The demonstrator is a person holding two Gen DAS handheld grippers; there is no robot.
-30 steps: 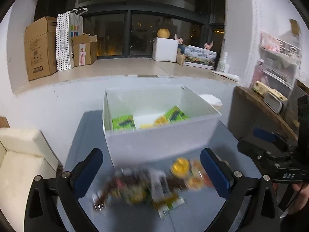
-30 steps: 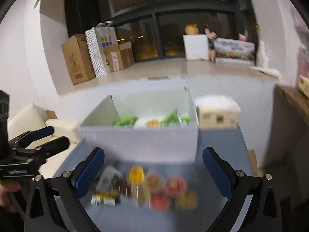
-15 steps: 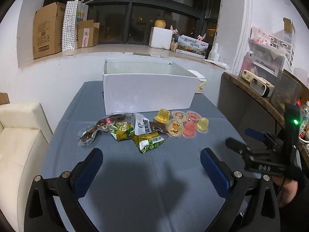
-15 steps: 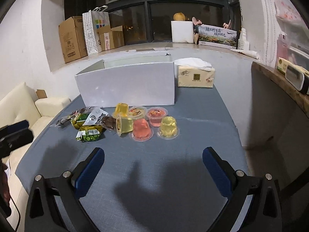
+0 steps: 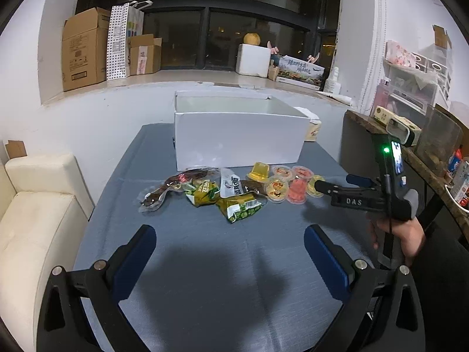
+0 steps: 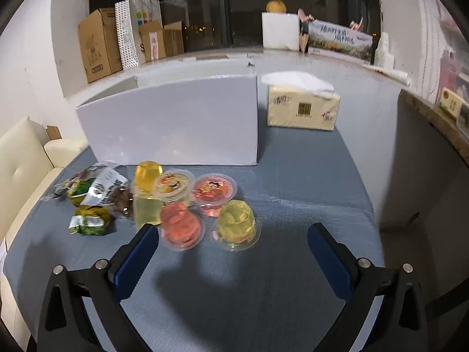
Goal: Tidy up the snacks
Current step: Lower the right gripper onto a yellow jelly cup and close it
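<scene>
- Worktop (image 5: 205, 264), blue-grey cloth: everything sat toward its far half, near half bare.
- White box (image 5: 239, 138) stood at the far edge, open top. From both low views its inside was hidden, so I couldn't tell what it held.
- Tissue pack (image 6: 302, 108) sat just beside the box's right end, toward the far right corner.
- Foil snack packets (image 5: 205, 190) lay heaped in front of the box, left of centre, overlapping. Count unclear; print too small to read.
- Jelly cups (image 6: 199, 202) clustered in front of the box, touching each other and the packet pile; some upright, some upside down.
- Left gripper (image 5: 230, 249) was spread wide and empty, low over the near half.
- Right gripper (image 6: 233, 249) was also wide apart and empty, with the pink cup (image 6: 181, 227) and yellow cup (image 6: 236, 224) just ahead of its jaws.
- Risks, my read: cups touch, so closing on one would likely shove or tip a neighbour. Domed cups may squirt out of a squeeze. Overlapped packets could lift as a clump. The box wall is tall, so a low carry could clip the rim.
</scene>
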